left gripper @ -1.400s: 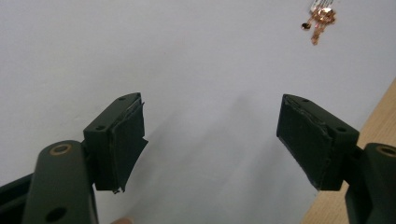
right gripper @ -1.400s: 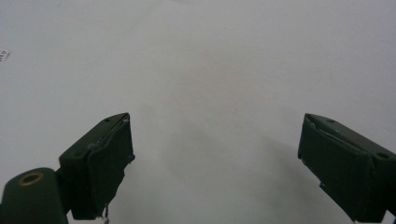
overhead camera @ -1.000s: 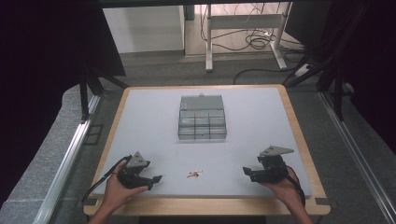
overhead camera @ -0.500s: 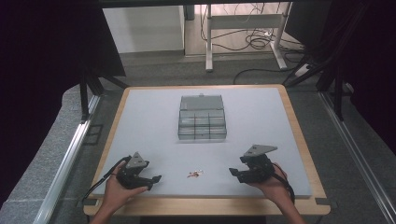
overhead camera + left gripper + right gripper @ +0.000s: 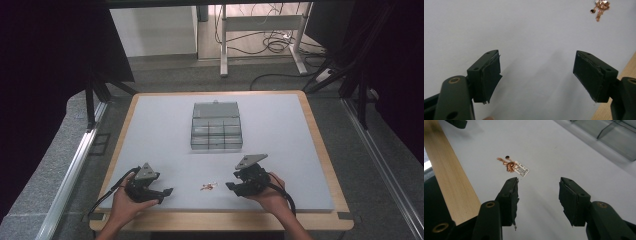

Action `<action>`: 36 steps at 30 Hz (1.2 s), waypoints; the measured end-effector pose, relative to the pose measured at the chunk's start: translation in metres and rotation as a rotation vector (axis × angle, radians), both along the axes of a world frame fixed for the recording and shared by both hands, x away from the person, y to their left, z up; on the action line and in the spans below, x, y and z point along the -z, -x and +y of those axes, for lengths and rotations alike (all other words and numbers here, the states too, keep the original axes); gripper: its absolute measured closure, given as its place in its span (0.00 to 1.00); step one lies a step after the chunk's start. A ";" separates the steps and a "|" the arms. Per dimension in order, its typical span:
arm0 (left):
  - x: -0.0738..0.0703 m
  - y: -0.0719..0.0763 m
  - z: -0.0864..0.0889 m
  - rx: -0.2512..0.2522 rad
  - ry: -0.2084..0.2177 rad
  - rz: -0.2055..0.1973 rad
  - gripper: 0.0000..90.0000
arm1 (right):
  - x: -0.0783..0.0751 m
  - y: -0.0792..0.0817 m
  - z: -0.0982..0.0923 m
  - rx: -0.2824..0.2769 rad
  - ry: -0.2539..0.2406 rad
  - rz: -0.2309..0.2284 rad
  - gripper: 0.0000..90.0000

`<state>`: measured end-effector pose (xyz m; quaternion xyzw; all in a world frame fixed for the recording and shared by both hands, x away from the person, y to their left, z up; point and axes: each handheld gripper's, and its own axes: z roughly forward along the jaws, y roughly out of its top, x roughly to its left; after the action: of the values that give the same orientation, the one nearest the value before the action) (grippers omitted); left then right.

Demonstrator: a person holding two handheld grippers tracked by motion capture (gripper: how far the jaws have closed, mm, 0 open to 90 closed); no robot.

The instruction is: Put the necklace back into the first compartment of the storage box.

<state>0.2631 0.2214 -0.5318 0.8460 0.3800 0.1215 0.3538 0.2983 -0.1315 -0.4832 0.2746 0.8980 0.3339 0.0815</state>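
Jewellery [image 5: 208, 186], a small copper-coloured tangle with a white tag, lies on the white table [image 5: 280, 150] near its front edge, between my two grippers and well apart from the clear compartment box [image 5: 216, 127] farther back. I read the right gripper [image 5: 230, 187] as the nearer tool: in the high view the piece sits just to its left, and in the right gripper view [image 5: 512, 166] it lies just ahead of the jaw tips, offset toward the left-hand jaw. Its long axis runs roughly across the approach line, chain end toward the wooden edge, tag end toward the box. The right jaws have just been closing and stand partly apart with nothing between them. The left gripper [image 5: 169, 191] rests farther off, jaws wide and empty. I judge the next move needs a short advance with a slight leftward correction.
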 end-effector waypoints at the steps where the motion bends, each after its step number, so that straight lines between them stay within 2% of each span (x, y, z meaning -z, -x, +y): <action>1: 0.000 0.000 0.000 -0.001 0.001 0.001 0.25 | 0.000 0.000 0.003 -0.007 0.003 0.001 0.57; 7: 0.000 0.000 0.000 -0.001 0.002 0.002 0.25 | 0.003 -0.001 0.021 -0.049 0.015 0.009 0.58; 10: 0.000 -0.001 0.000 0.003 -0.002 0.004 0.25 | 0.008 -0.004 0.033 -0.071 0.028 0.029 0.60; 20: 0.000 0.000 0.000 0.000 0.001 0.008 0.25 | 0.017 -0.009 0.055 -0.112 0.063 0.063 0.67; 24: 0.000 0.000 0.000 0.001 0.001 0.009 0.25 | 0.021 -0.011 0.062 -0.121 0.082 0.070 0.68; 36: 0.000 0.000 0.000 0.006 -0.001 0.005 0.25 | 0.027 -0.014 0.071 -0.132 0.096 0.087 0.70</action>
<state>0.2631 0.2216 -0.5318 0.8477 0.3781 0.1185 0.3527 0.3120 -0.0607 -0.5100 0.2248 0.9318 0.2829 0.0333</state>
